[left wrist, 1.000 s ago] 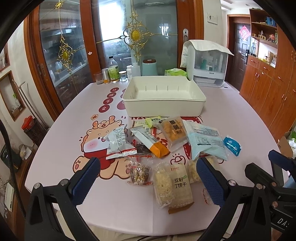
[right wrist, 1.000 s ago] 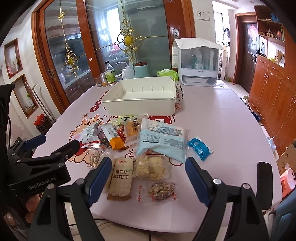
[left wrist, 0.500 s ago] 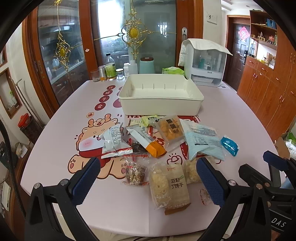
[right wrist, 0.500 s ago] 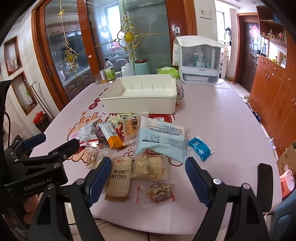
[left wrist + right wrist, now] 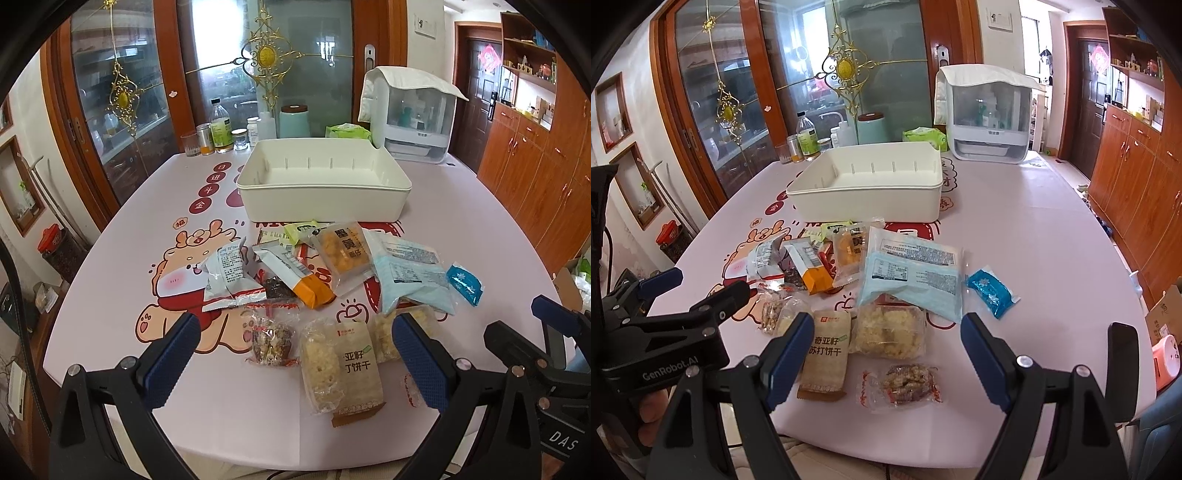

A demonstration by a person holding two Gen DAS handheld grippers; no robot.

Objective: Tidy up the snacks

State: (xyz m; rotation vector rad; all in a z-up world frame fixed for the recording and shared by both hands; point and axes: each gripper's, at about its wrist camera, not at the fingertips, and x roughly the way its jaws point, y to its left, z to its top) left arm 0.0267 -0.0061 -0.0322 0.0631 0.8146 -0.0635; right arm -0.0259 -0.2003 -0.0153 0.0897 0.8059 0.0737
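Cream plastic bin (image 5: 323,184), rectangular, shallow, nothing inside, sitting at 12 o'clock on the pink cartoon-print desk (image 5: 461,221). Just in front, toward 6 o'clock, a loose overlapping heap of snack packets (image 5: 849,280): tan soda-cracker pack (image 5: 825,354), clear-wrapped nut bar (image 5: 905,382), pale blue pouch (image 5: 916,277), small bright blue sachet (image 5: 990,292) at 3 o'clock, orange-ended wrapper (image 5: 295,275). Left gripper (image 5: 295,354) and right gripper (image 5: 879,358) both hovering over the near packets, fingers (image 5: 786,354) spread wide, gripping nothing.
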